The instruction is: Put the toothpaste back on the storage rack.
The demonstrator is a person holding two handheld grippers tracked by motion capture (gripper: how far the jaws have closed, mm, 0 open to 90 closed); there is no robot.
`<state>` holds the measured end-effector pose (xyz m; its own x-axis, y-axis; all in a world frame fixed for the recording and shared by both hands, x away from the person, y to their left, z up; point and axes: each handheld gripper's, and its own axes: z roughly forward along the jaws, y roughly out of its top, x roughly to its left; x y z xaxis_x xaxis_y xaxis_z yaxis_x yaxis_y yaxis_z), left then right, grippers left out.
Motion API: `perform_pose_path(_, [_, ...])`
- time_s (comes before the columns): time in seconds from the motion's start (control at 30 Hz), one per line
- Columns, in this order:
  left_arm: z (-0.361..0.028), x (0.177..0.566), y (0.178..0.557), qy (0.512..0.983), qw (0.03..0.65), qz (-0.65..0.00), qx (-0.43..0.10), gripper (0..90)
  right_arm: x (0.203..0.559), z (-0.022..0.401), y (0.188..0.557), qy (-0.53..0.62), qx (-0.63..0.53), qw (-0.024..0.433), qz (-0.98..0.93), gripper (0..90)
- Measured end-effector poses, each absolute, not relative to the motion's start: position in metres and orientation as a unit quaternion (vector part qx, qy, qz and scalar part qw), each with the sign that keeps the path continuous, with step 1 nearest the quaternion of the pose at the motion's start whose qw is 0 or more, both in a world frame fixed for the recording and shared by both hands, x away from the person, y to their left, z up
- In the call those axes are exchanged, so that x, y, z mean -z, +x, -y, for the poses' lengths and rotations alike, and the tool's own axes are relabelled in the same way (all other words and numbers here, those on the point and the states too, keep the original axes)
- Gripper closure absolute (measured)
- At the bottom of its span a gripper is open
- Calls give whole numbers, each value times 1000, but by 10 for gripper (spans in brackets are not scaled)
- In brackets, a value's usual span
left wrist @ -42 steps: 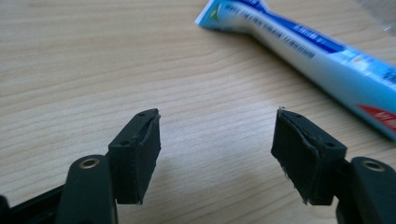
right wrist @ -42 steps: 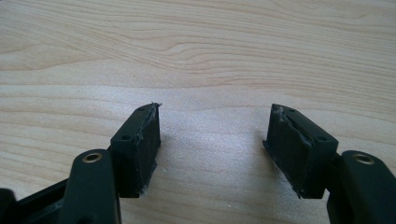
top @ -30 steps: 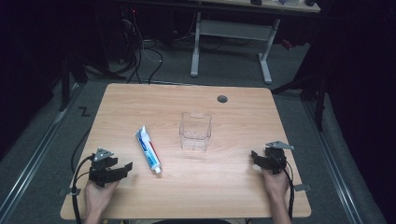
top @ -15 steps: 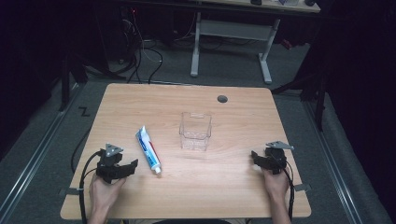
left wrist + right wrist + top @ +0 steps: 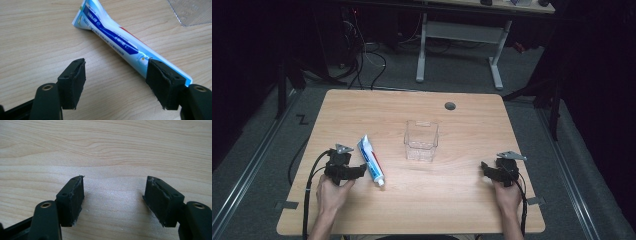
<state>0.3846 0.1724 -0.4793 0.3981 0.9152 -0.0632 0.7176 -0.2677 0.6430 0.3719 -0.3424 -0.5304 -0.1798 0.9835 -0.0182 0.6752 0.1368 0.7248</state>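
Note:
A blue and white toothpaste tube (image 5: 371,161) lies flat on the wooden table (image 5: 437,200), left of centre, cap end toward me. My left gripper (image 5: 361,171) hovers just left of the tube's near end. In the left gripper view the tube (image 5: 112,37) runs diagonally and passes behind the right pad (image 5: 162,82). The left gripper (image 5: 116,75) is open; its jaws have just opened a little wider and neither pad presses on the tube. My right gripper (image 5: 485,168) rests at the table's right side, and the right gripper view shows it (image 5: 115,195) open over bare wood.
A clear square plastic container (image 5: 421,141) stands upright near the table's middle, and its corner (image 5: 192,12) shows in the left gripper view. A round cable hole (image 5: 450,106) sits near the far edge. A cable (image 5: 307,175) trails from the left gripper.
My left hand and gripper have moved right and slightly up, closing in on the tube's near end. The right gripper, tube and container have stayed put.

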Motion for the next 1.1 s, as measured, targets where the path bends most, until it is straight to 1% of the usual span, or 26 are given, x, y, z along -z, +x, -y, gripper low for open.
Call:
perform_pose_path(0.13, [-167, 476, 394, 781, 299, -523, -162, 319, 530, 342, 372, 586, -297, 260, -708, 323])
perform_pose_path(0.37, [-158, 478, 413, 781, 290, -533, -150, 256, 530, 342, 372, 585, -297, 260, -708, 323])
perform_pose_path(0.8, [-146, 484, 437, 772, 272, -559, -133, 236, 530, 342, 372, 587, -297, 259, -707, 322])
perform_pose_path(1.1, [-146, 493, 446, 769, 256, -574, -119, 234, 530, 342, 372, 586, -296, 260, -708, 323])
